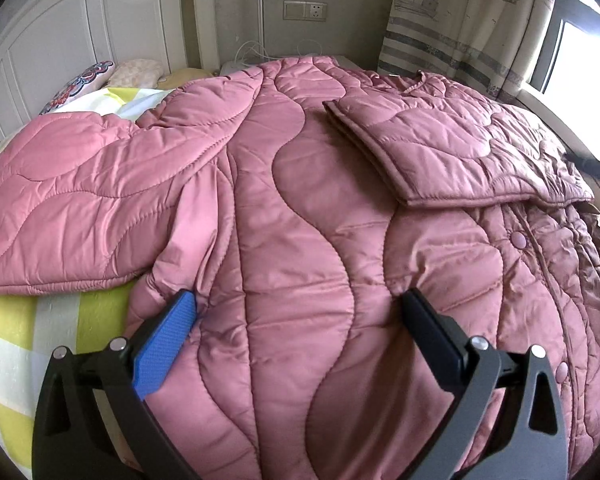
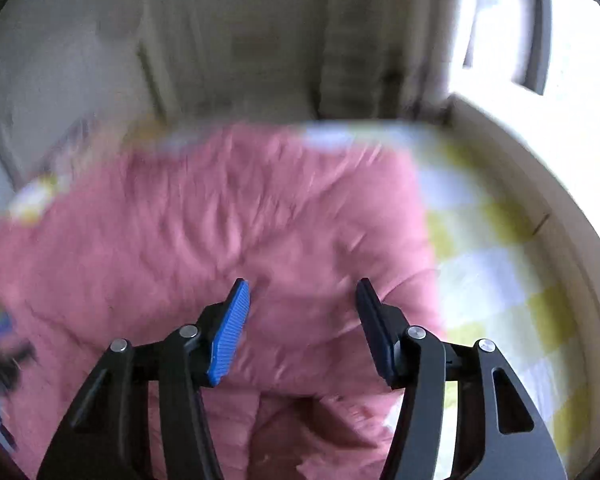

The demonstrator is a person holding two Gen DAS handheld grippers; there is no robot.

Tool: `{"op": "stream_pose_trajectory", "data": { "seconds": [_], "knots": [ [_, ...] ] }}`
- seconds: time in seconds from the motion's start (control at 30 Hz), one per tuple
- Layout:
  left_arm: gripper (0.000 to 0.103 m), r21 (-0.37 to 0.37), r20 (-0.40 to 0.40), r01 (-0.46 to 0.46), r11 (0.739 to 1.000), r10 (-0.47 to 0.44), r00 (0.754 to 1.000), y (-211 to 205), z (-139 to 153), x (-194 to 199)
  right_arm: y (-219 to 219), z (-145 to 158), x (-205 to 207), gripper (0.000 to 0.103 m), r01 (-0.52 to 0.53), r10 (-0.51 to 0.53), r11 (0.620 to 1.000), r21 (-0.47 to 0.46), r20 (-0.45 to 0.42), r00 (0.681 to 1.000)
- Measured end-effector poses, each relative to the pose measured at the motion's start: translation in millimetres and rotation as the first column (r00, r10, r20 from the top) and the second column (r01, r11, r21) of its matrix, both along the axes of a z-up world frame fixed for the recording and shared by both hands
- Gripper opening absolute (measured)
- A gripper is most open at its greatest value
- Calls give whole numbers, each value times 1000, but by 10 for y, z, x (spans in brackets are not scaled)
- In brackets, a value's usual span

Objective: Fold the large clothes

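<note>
A: Where did the coat (image 1: 300, 208) lie?

B: Spread across the bed (image 1: 40, 332), its length running away from both cameras toward the headboard (image 1: 80, 32). 1 sleeve (image 1: 452, 148) was already folded in over the body; the other sleeve (image 1: 72, 200) still stretched out sideways.

A: And the jaws?

B: The left gripper (image 1: 300, 300) had its jaws wide apart, tips resting on the hem, gripping nothing. The right gripper (image 2: 302, 292) was blurred, jaws partly open and empty above the coat's right edge.

A: Which was nearer that loose sleeve?

B: The left one, I judged; it lay just beyond the blue pad.
</note>
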State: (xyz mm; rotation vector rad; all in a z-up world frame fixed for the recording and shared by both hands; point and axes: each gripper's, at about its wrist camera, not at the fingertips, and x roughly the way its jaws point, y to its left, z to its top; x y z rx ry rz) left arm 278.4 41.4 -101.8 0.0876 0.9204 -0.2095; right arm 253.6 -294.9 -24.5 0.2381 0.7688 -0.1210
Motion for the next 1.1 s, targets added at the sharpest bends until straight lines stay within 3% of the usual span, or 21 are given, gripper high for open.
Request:
{"op": "stream_pose_trajectory", "data": {
  "seconds": [0.07, 0.13, 0.17, 0.23, 0.43, 0.5, 0.57, 0.63, 0.7, 0.77, 0.83, 0.9, 0.93, 1.0, 1.07, 1.1],
  "knots": [
    [101, -1, 0, 0, 1000, 0, 1000, 5, 1, 0, -138, -142, 110, 55, 48, -48, 999, -6, -68, 997],
    [101, -1, 0, 0, 1000, 0, 1000, 2, 0, 0, -99, -395, 286, 56, -31, 20, 998, -55, -177, 984],
    [101, -1, 0, 0, 1000, 0, 1000, 1, 1, 0, -89, -370, 274, 56, -39, 25, 996, -85, -159, 987],
    [101, -1, 0, 0, 1000, 0, 1000, 6, -2, -1, -185, -223, 348, 56, -35, 26, 998, -51, -178, 984],
    [101, 4, 0, 0, 1000, 0, 1000, 12, -11, 0, -359, 167, 790, 58, 65, -68, 996, -57, -59, 996],
    [101, 4, 0, -1, 1000, 1, 1000, 7, -10, -1, -412, 133, 1031, 59, 90, -95, 993, -78, -68, 993],
    [101, 1, 0, -1, 1000, 1, 1000, 9, -10, -3, -439, -104, 1226, 68, 119, -132, 988, -97, -136, 982],
    [101, -5, 1, -1, 1000, 1, 1000, 11, -8, -3, -536, -484, 1305, 80, 111, -104, 994, 12, -267, 958],
    [101, -9, 1, -1, 1000, 1, 1000, 11, -2, -3, -599, -404, 1233, 80, 155, -143, 987, 32, -228, 963],
    [101, -8, 1, -1, 1000, 1, 1000, 11, -3, 1, -502, -175, 1044, 80, 194, -197, 980, -34, -149, 969],
    [101, -5, 0, -1, 1000, 1, 1000, 15, -5, 2, -245, 53, 746, 80, 165, -167, 982, -93, -11, 986],
    [101, -5, 1, -1, 1000, 1, 1000, 19, -6, -2, 63, 146, 573, 83, 64, -61, 990, -125, 33, 998],
    [101, -8, 1, -1, 1000, 1, 1000, 18, -5, -1, 226, 120, 513, 87, -5, 8, 989, -147, 20, 1000],
    [101, -7, 1, -2, 1000, 2, 1000, 15, -6, -2, 526, -119, 514, 87, -142, 124, 972, -186, -103, 987],
    [101, -9, 1, -2, 1000, 2, 1000, 18, -9, 0, 625, -401, 561, 87, -185, 148, 966, -180, -202, 968],
    [101, -11, 2, -2, 1000, 2, 1000, 20, -8, -2, 620, -385, 506, 87, -164, 132, 966, -198, -166, 977]
  ]
}}
